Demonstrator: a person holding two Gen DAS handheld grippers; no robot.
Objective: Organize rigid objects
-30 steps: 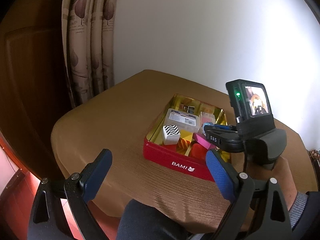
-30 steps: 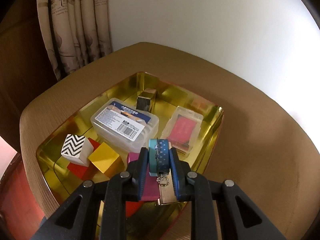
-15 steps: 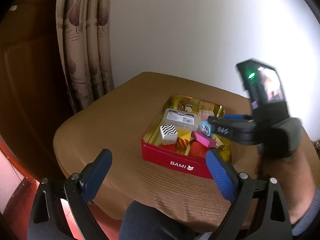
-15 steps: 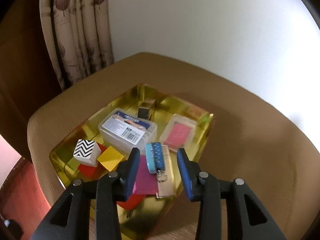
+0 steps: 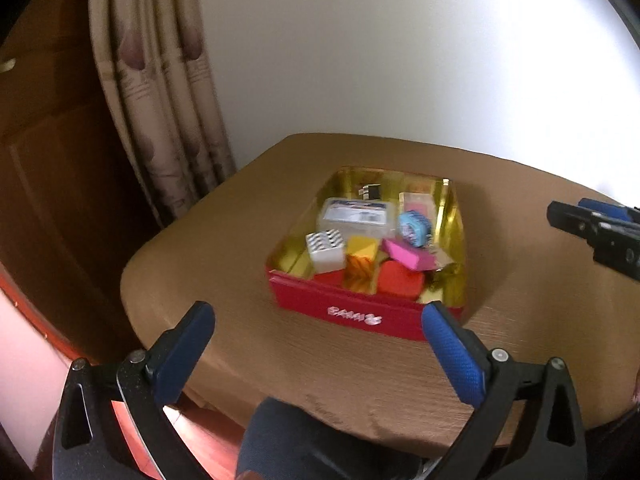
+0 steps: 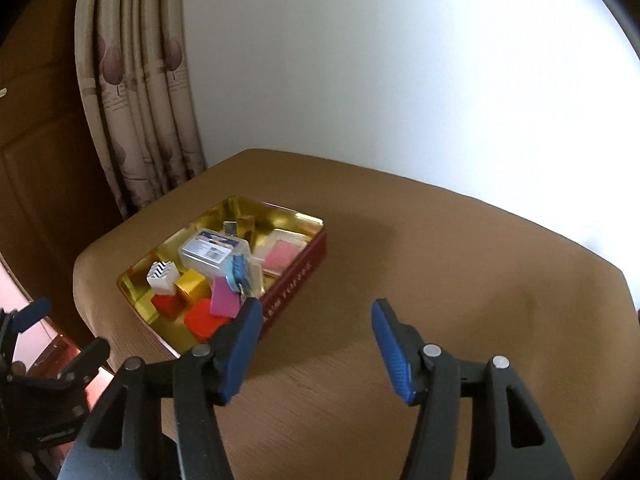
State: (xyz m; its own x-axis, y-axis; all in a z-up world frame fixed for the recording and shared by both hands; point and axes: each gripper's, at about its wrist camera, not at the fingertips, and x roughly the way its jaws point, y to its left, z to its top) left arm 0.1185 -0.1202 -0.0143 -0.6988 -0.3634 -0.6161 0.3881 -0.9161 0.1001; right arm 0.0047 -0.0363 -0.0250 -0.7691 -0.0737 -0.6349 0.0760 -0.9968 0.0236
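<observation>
A red tin [image 5: 362, 312] with a gold interior is sitting at the centre of the left wrist frame, on a brown-covered table [image 5: 248, 240]. In the right wrist frame the tin [image 6: 294, 276] is lying at centre left. White lettering on its front wall is blurring past reading.

Contents of the tin:
- 1 clear plastic box [image 5: 357, 218] bearing a white and blue label; the print is too small to read.
- 1 zigzag block [image 5: 325, 249], black and white, at the near left.
- 1 yellow block [image 5: 362, 247] just beside it.
- 1 red block [image 5: 400, 285] against the front wall.
- 1 pink block [image 5: 408, 257] leaning over the red block.
- 1 blue roll [image 5: 415, 227] resting above the pink block, against the clear box.
- 1 flat pink case [image 6: 282, 255] lying by the far right wall.
- 1 small dark item at the back; identity cannot be told.

The left gripper [image 5: 318, 354] is hanging at the bottom of its frame, fingers spread wide and holding nothing, short of the tin. The right gripper [image 6: 316, 344] is likewise spread wide and holding nothing, over bare table right of the tin. A curtain [image 6: 136, 100] is hanging at upper left.
</observation>
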